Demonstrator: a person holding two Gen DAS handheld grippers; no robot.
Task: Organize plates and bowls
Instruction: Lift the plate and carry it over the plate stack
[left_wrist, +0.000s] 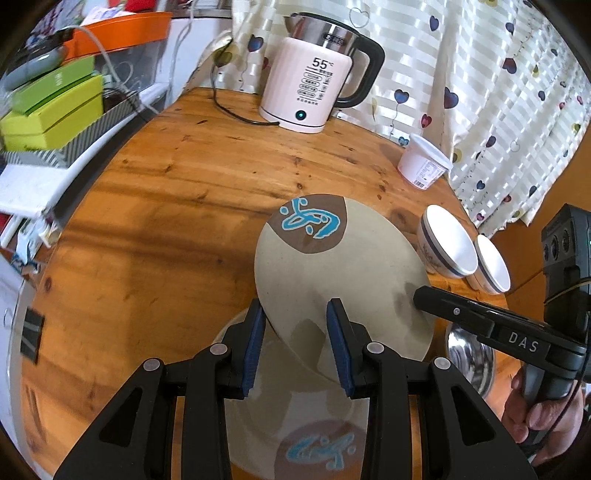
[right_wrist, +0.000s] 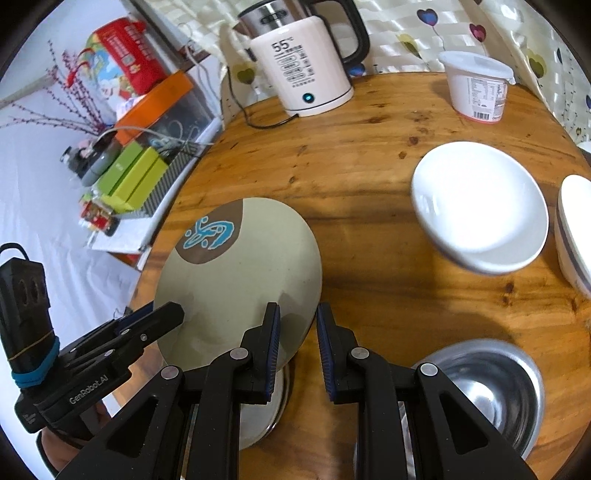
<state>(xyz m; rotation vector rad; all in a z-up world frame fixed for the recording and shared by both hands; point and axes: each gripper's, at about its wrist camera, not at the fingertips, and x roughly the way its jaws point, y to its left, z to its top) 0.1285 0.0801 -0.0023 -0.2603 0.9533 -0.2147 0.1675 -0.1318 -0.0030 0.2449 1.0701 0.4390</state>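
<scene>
Left gripper (left_wrist: 295, 341) jaws spread on either side of the near edge of a tilted beige round plate with a brown patch and blue motif (left_wrist: 332, 266), raised over a matching beige plate (left_wrist: 295, 435) lying flat on the round wooden table (left_wrist: 166, 206). Right gripper (right_wrist: 298, 350) jaws spread at the tilted plate's right rim. Steel bowl (right_wrist: 491, 387) near right. Farther: 2 white bowls with dark bands (left_wrist: 447, 243); white plastic tub (left_wrist: 423, 162); pink-white electric kettle (left_wrist: 310, 85) at back.
</scene>
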